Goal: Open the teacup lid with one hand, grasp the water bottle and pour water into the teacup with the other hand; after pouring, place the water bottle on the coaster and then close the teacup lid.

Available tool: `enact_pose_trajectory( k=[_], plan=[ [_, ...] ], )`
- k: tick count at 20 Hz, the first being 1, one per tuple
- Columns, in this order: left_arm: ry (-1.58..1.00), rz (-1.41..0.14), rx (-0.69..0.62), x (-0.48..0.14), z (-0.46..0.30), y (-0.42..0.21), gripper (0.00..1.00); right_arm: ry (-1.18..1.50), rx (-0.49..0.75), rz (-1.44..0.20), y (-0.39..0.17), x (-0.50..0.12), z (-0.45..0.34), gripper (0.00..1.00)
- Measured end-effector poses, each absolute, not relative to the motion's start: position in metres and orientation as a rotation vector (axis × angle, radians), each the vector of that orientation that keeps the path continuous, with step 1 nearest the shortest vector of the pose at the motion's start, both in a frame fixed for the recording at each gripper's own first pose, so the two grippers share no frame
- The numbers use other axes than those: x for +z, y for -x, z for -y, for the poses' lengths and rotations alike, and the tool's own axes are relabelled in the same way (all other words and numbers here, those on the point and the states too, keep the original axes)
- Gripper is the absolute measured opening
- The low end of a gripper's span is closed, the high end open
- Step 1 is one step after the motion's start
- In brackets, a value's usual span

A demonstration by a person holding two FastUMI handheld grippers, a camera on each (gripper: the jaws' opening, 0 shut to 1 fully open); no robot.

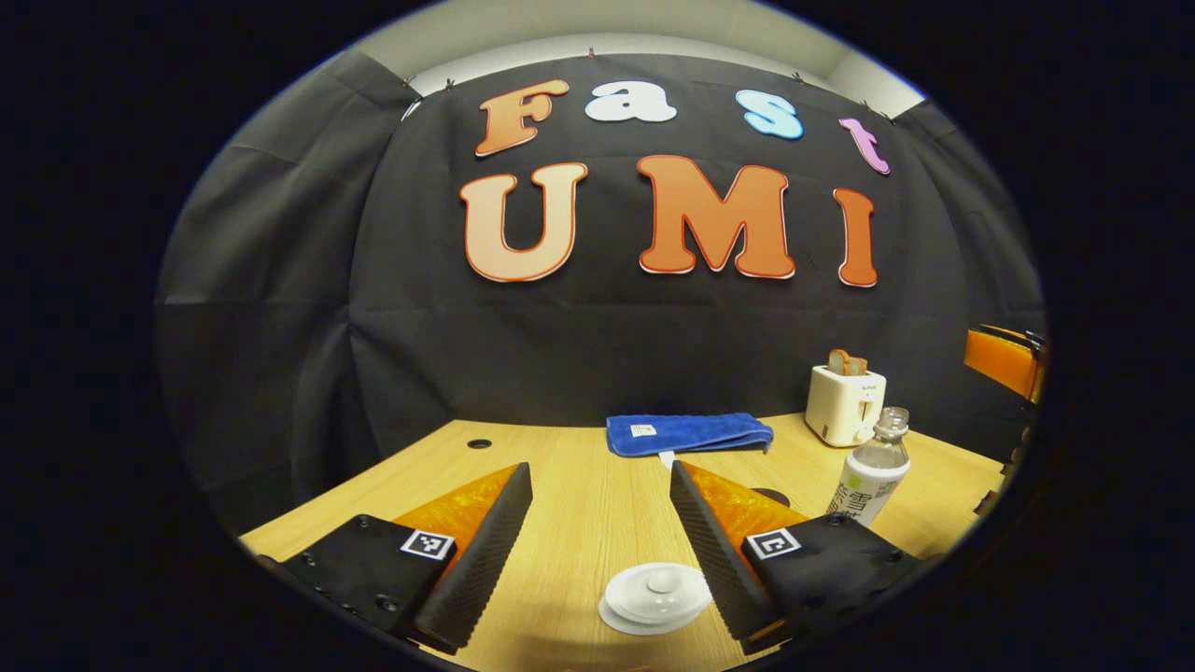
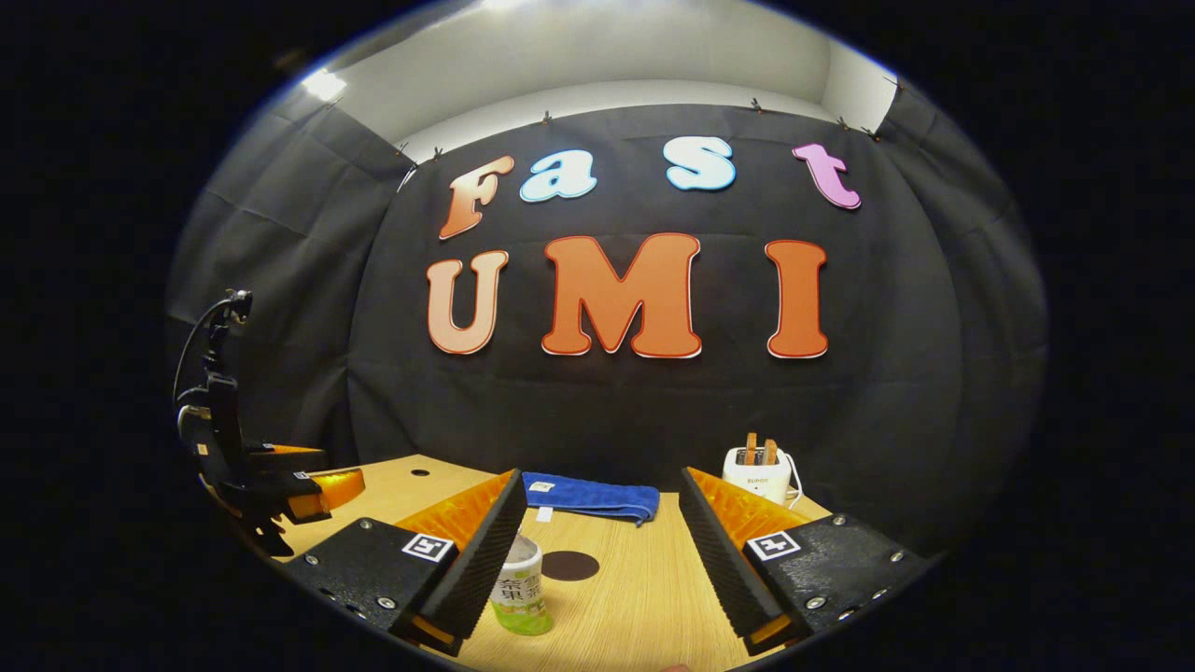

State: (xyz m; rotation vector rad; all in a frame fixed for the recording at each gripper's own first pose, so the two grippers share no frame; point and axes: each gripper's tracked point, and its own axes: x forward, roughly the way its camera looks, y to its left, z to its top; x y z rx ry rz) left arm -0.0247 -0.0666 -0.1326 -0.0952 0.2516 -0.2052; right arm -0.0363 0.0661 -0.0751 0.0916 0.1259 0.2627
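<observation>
The white teacup, with its knobbed lid (image 1: 656, 595) on it, sits low in the left gripper view, between the fingers and closer to the right-hand one. My left gripper (image 1: 599, 467) is open above it, touching nothing. The water bottle (image 1: 873, 476) stands upright to the right of it, clear plastic with a white and green label. In the right gripper view the bottle (image 2: 521, 583) is half hidden behind the left finger of my open right gripper (image 2: 599, 473). The dark round coaster (image 2: 569, 565) lies just beyond the bottle. The left gripper (image 2: 280, 485) hangs at the left.
A folded blue towel (image 1: 686, 434) lies at the back of the wooden table (image 1: 579, 523). A white toaster (image 1: 843, 401) with bread in it stands at the back right. The black cloth wall runs right behind the table.
</observation>
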Motion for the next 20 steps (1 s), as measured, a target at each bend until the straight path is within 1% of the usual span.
enact_pose_trajectory(
  k=[4, 5, 10, 13, 14, 15, 16, 18, 20],
  plan=[
    [0.092, -0.328, -0.229, -0.166, 0.074, 0.032, 0.96, -0.097, 0.296, -0.138, 0.042, -0.086, -0.077, 0.98],
    [0.091, -0.336, -0.237, -0.171, 0.076, 0.033, 0.98, -0.102, 0.306, -0.143, 0.044, -0.089, -0.080, 0.98],
    [0.031, -0.368, -0.279, -0.193, 0.092, 0.036, 0.98, -0.121, 0.350, -0.181, 0.053, -0.108, -0.092, 0.99],
    [0.016, -0.410, -0.317, -0.214, 0.110, 0.039, 0.96, -0.127, 0.372, -0.211, 0.057, -0.121, -0.097, 0.98],
    [0.009, -0.425, -0.333, -0.221, 0.115, 0.041, 0.98, -0.128, 0.378, -0.219, 0.058, -0.125, -0.098, 0.98],
    [0.006, -0.440, -0.339, -0.226, 0.118, 0.040, 0.91, -0.127, 0.380, -0.226, 0.058, -0.128, -0.099, 0.99],
    [0.004, -0.451, -0.344, -0.229, 0.120, 0.040, 0.87, -0.126, 0.382, -0.233, 0.058, -0.132, -0.100, 0.99],
    [0.001, -0.470, -0.338, -0.239, 0.121, 0.037, 0.87, -0.122, 0.385, -0.245, 0.058, -0.138, -0.100, 0.99],
    [0.012, -0.488, -0.338, -0.240, 0.123, 0.039, 0.80, -0.124, 0.386, -0.252, 0.058, -0.141, -0.100, 0.99]
  ],
)
